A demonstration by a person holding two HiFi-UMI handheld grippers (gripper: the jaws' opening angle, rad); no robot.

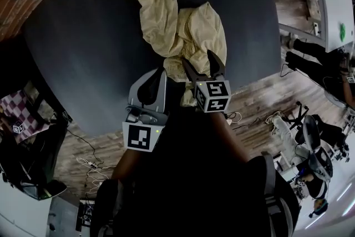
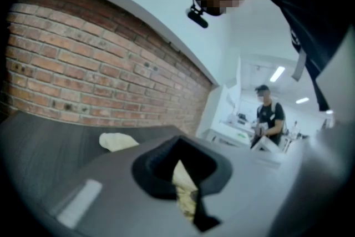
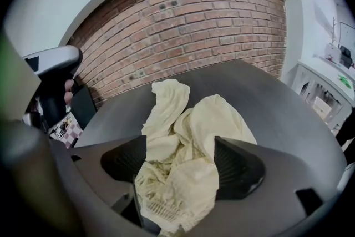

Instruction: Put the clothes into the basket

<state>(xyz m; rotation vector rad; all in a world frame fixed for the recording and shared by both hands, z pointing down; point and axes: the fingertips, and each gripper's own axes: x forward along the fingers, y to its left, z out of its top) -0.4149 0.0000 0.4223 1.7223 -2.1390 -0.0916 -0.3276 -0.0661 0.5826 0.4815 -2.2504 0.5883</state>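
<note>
A crumpled cream garment (image 1: 166, 14) lies on the dark round table (image 1: 83, 47), stretching from the far side toward me. My right gripper (image 1: 198, 61) points down over its near end. Its jaws stand wide apart with bunched cloth (image 3: 188, 136) lying between them, and the pads do not press on it. My left gripper (image 1: 161, 72) hovers just left of the right one at the table's near edge. Its jaws look shut with nothing clearly held, and in the left gripper view a strip of the garment (image 2: 183, 186) shows through the gap behind the tips.
A brick wall (image 3: 183, 25) stands behind the table. At the left, on the floor, a dark container (image 1: 33, 141) holds a checkered cloth. Cables (image 1: 91, 166) lie on the wooden floor near me. People and an office chair (image 1: 308, 130) are at the right.
</note>
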